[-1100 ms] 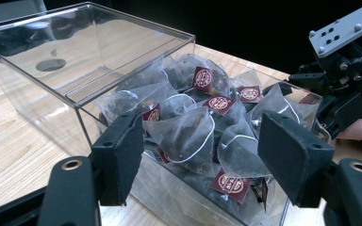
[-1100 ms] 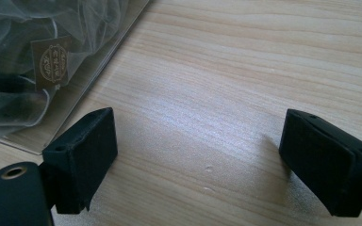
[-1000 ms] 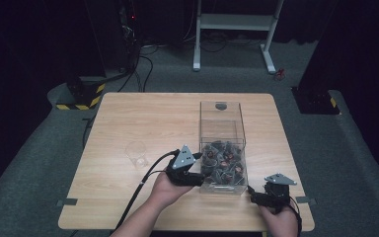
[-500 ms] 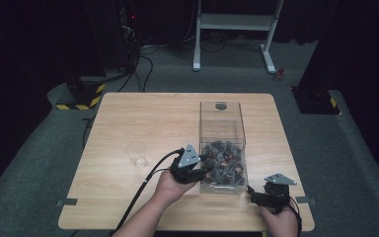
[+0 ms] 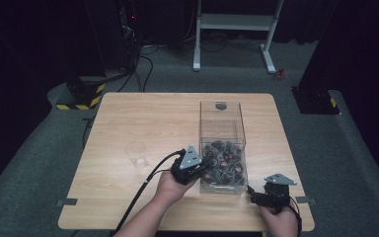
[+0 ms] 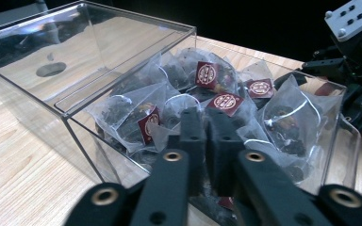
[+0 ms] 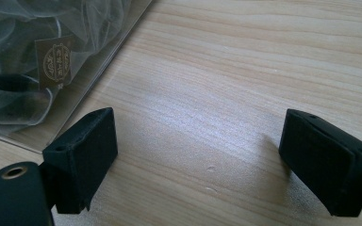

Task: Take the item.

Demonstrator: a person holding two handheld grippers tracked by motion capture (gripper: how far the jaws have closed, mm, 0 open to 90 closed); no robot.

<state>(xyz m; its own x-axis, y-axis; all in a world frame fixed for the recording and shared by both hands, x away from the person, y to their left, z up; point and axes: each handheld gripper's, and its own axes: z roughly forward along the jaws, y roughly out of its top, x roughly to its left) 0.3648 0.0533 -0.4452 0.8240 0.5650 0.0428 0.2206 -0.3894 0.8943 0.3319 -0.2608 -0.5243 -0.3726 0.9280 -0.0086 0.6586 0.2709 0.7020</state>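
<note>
Found a clear box [image 5: 222, 118] on the desk [image 5: 153, 118], at about 4 o'clock from the middle of the desk in the high view, with its lid standing up at the 12 o'clock side. Counted no exact number of tea bags [image 5: 224, 163] inside, but saw them heaped in the near half of the box, each one of thin mesh with a dark red label.

Noted the left claw [image 5: 208, 167] at 8 o'clock of the box, reaching over its near wall and in among the tea bags. Saw in the left gripper view the same left claw [image 6: 206, 117] with the two jaws just closed together, a thin slit left between them, the tips down in the tea bags [image 6: 136, 113] behind the wall of the clear box [image 6: 99, 56]. Could not tell whether a fold of mesh was pinched there (one corner of a bag lay against the jaw at 9 o'clock).

Found the right claw [image 5: 252, 193] at 5 o'clock of the box, low over the desk and just beside the near corner. Saw in the right gripper view the right claw [image 7: 198, 141] spread wide, bare wood between the jaws, the clear box [image 7: 75, 108] and the tea bags [image 7: 9, 70] at 10 o'clock.

Noticed also a small glass [image 5: 137, 153] upright at 9 o'clock of the left claw, well apart from the box.
</note>
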